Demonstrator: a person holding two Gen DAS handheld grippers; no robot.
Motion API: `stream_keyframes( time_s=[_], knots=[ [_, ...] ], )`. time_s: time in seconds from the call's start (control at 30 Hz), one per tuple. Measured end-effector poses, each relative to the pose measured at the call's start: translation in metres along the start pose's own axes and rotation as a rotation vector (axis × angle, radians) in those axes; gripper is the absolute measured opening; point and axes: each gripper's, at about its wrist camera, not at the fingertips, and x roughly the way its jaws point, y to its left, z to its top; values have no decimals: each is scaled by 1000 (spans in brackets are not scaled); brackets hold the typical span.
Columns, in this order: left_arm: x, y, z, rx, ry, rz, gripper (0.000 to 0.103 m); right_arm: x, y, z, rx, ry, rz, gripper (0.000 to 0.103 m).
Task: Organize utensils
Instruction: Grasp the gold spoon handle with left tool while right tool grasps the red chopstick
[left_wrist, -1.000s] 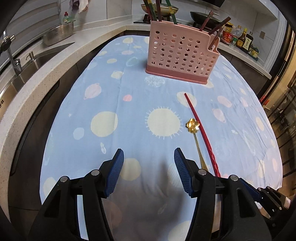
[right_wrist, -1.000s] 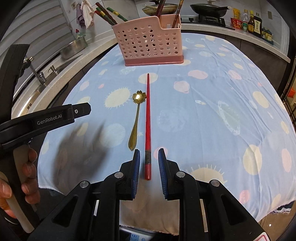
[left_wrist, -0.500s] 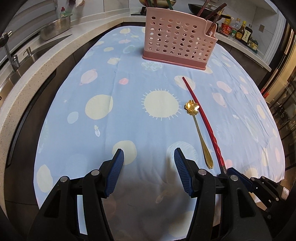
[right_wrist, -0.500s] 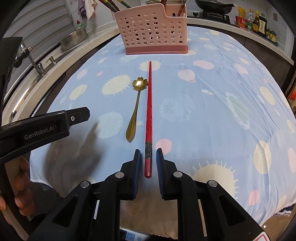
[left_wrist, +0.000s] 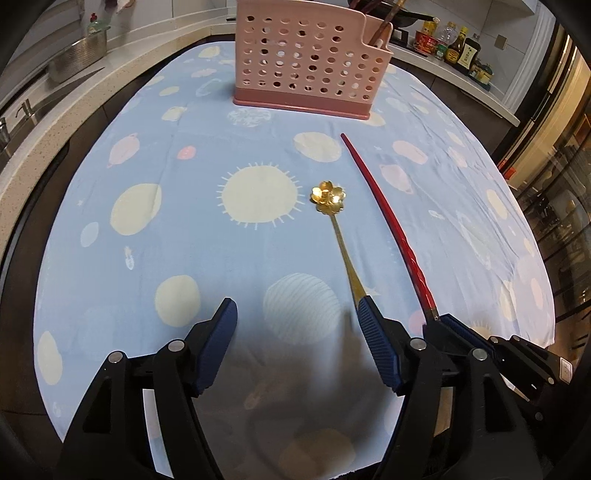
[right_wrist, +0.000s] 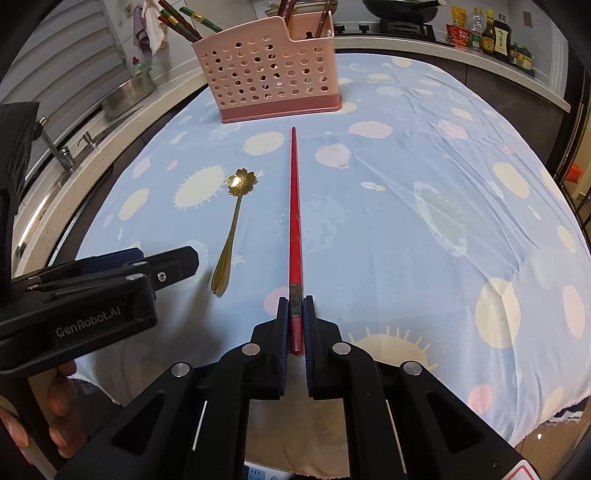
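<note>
A red chopstick (right_wrist: 294, 206) lies lengthwise on the blue patterned cloth, its tip toward the pink perforated utensil holder (right_wrist: 273, 74). My right gripper (right_wrist: 294, 306) is shut on its near end, the pads pressing both sides. A gold flower-bowl spoon (right_wrist: 232, 236) lies just left of it. My left gripper (left_wrist: 297, 314) hovers low over the cloth with its jaws opening and only cloth between them. Its right fingertip (left_wrist: 365, 306) covers the end of the spoon (left_wrist: 341, 243) handle. In the left wrist view the right gripper (left_wrist: 443, 321) holds the chopstick (left_wrist: 384, 210) at lower right.
The holder (left_wrist: 306, 66) at the cloth's far end contains several chopsticks and utensils. A counter with a sink and tap (right_wrist: 62, 155) and a metal bowl (right_wrist: 129, 92) runs along the left. Sauce bottles (right_wrist: 487, 35) and a wok (right_wrist: 402, 9) stand behind.
The right gripper's jaws closed onto the chopstick's near end. The left gripper moved forward and down toward the spoon's handle, and its jaws widened.
</note>
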Motion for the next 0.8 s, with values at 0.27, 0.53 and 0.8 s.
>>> stream_keyframes(
  time_s=[0.27,0.53,0.8],
  knots=[
    [15,-20,2,38,3,-13,64,1,-10,2,25,1,-1,7],
    [14,-18,1,62,-18,11,34,3,-8,1,20,5,6,7],
    [7,0,0,24,-18,-14,10,0,-5,0,15,1,7,7]
  ],
)
